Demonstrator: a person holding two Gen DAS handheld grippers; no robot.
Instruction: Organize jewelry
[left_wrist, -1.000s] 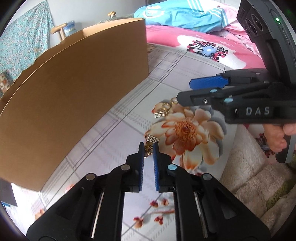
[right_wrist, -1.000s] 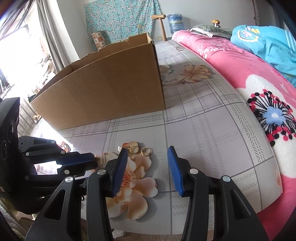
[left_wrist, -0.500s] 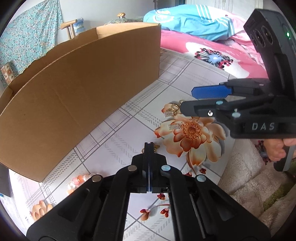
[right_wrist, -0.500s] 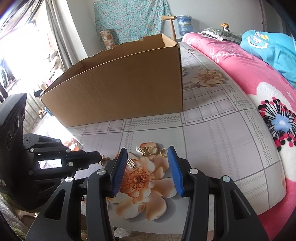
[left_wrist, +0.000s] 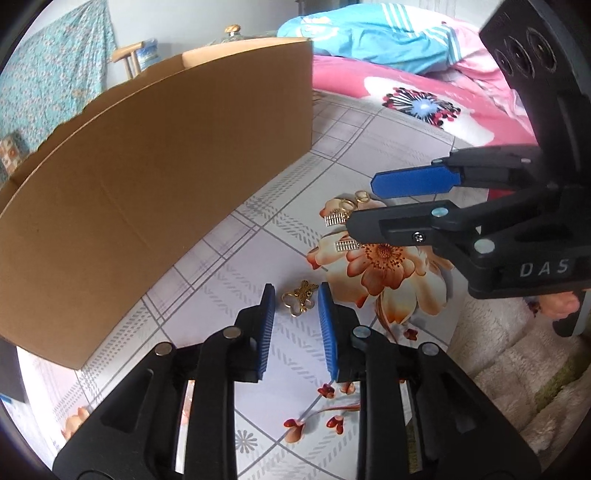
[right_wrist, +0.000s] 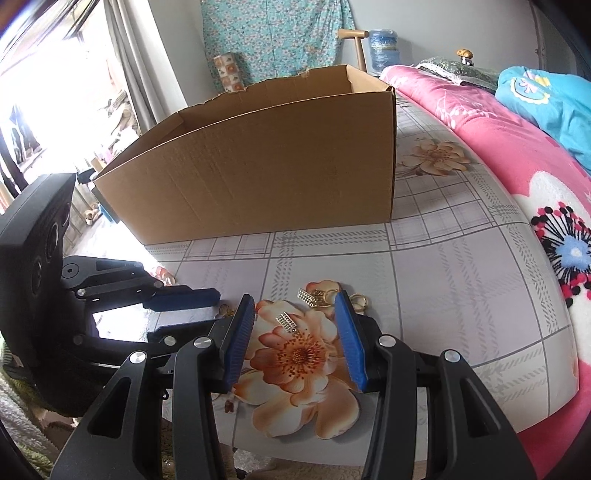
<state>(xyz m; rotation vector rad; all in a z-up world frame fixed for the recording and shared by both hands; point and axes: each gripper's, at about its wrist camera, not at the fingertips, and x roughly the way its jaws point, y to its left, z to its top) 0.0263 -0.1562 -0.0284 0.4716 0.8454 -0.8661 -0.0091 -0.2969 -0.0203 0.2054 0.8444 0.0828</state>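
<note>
left tool (left_wrist: 296, 295) opening, its blue pads either side of a gold butterfly charm (left_wrist: 301, 297) lying on the floral table (left_wrist: 229, 266). right tool (right_wrist: 295, 317) half open, empty, over silver comb charms (right_wrist: 287, 320) near a cardboard box (right_wrist: 258, 166).

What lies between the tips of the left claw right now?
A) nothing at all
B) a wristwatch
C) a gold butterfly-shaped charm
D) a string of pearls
C: a gold butterfly-shaped charm lies on the cloth between the opening, untouching fingers of the left claw.
</note>
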